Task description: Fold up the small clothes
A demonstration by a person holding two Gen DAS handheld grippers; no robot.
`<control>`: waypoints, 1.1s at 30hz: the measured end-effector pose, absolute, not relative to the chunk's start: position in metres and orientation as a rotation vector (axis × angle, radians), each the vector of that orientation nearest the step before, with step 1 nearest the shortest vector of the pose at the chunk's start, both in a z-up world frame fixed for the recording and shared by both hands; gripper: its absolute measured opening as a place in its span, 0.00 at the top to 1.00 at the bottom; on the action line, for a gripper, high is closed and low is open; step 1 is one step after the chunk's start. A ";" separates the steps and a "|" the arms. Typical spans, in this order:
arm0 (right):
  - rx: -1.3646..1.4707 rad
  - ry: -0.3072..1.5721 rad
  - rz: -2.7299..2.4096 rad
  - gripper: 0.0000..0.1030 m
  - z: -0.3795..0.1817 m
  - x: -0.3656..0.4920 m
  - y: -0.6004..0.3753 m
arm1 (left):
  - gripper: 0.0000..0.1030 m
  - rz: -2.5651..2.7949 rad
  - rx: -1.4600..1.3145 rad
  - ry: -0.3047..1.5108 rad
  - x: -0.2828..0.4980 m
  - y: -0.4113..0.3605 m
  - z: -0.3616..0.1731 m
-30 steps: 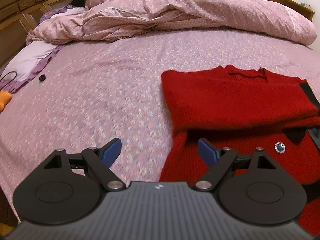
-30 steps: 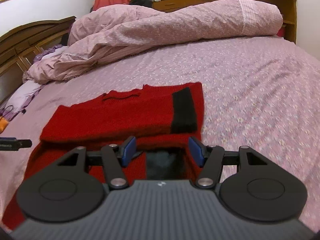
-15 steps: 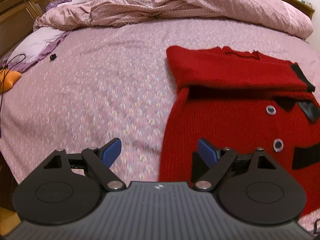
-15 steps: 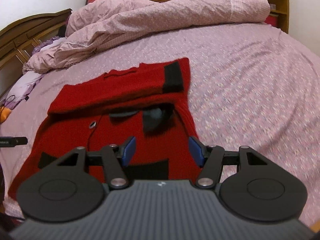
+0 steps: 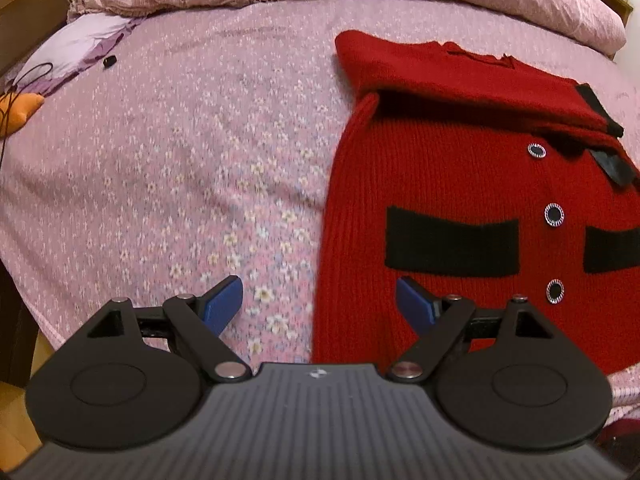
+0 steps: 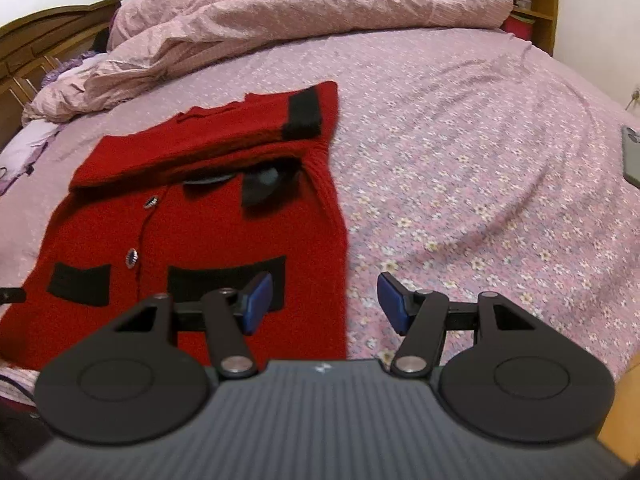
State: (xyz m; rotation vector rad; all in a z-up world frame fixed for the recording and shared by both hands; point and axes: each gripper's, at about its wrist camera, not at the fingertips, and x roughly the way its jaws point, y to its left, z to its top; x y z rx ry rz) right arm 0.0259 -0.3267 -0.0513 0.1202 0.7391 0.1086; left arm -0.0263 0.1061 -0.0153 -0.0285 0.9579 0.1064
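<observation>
Your sleeves are folded across the cardigan (image 5: 460,184) top; both grippers, left (image 5: 319,304) and right (image 6: 325,302), gape wide and empty at frame bottom. Next, pinch the hem corners and fold upward.

A pink floral bedsheet (image 5: 180,152) covers the bed, with a rumpled pink duvet (image 6: 288,20) heaped along its far side. An orange object (image 5: 20,110) and a small black item (image 5: 109,61) lie near a lilac pillow (image 5: 76,46); a grey phone (image 6: 631,156) rests at the sheet's right edge.
</observation>
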 end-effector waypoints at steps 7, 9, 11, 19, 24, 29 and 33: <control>0.119 0.772 0.101 0.41 -0.059 0.022 -0.329 | 0.16 0.090 -0.065 0.978 -0.034 0.109 -0.018; 0.120 0.781 0.100 0.41 -0.061 0.021 -0.330 | 0.16 0.088 -0.064 0.979 -0.036 0.108 -0.018; 0.123 0.793 0.098 0.41 -0.065 0.019 -0.331 | 0.16 0.086 -0.058 0.975 -0.037 0.107 -0.019; 0.107 0.806 0.108 0.41 -0.069 0.012 -0.329 | 0.16 0.068 -0.025 0.976 -0.041 0.100 -0.020; 0.108 0.808 0.134 0.39 -0.071 0.008 -0.328 | 0.16 -0.010 -0.039 0.970 -0.049 0.095 -0.019; 0.080 0.814 0.168 0.39 -0.072 0.002 -0.323 | 0.17 -0.020 -0.024 0.968 -0.052 0.094 -0.020; 0.067 0.821 0.203 0.39 -0.071 -0.001 -0.321 | 0.22 -0.060 -0.014 0.966 -0.054 0.092 -0.019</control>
